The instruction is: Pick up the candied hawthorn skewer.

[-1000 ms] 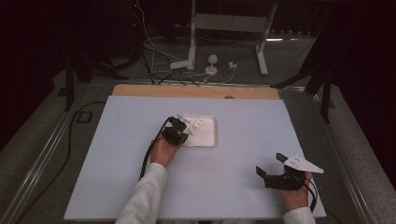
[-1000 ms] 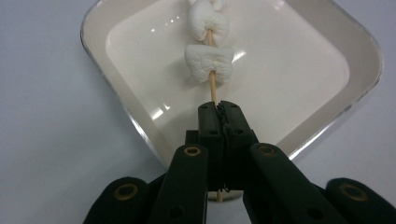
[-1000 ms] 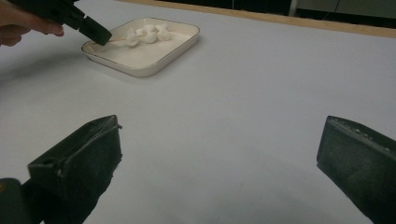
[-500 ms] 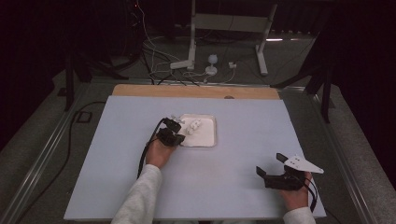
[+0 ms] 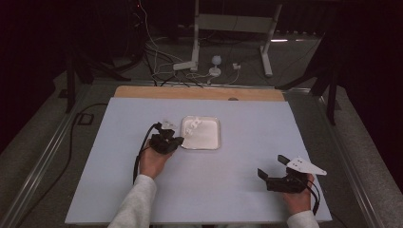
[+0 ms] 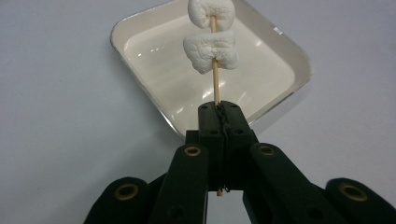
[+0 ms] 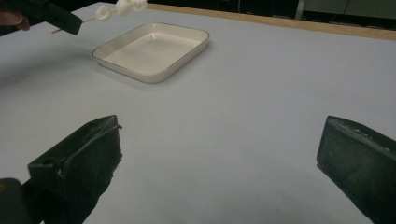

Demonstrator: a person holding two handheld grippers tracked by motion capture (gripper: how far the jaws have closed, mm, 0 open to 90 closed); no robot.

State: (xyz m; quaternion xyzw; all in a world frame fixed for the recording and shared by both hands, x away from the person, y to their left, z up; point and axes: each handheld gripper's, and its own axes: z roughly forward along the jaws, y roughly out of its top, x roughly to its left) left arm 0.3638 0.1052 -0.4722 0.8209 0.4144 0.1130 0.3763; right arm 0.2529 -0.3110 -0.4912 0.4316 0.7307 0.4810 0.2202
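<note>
My left gripper (image 6: 219, 116) is clamping a thin wooden skewer (image 6: 215, 86) bearing puffy white marshmallows (image 6: 210, 51) above the glossy rounded-square tray (image 6: 140, 79); my right gripper (image 7: 219, 158) is resting with its jaws spread wide.

Skewer (image 6: 215, 77): we lose its lower length between the closed jaws of the left gripper (image 6: 219, 116); its tip and the upper marshmallow (image 6: 211, 13) are cut by the top edge. Marshmallows (image 5: 192, 126) in the high view: too small for us to count. Right gripper (image 7: 219, 154): jaw bases cut off by the bottom and right edges.
</note>
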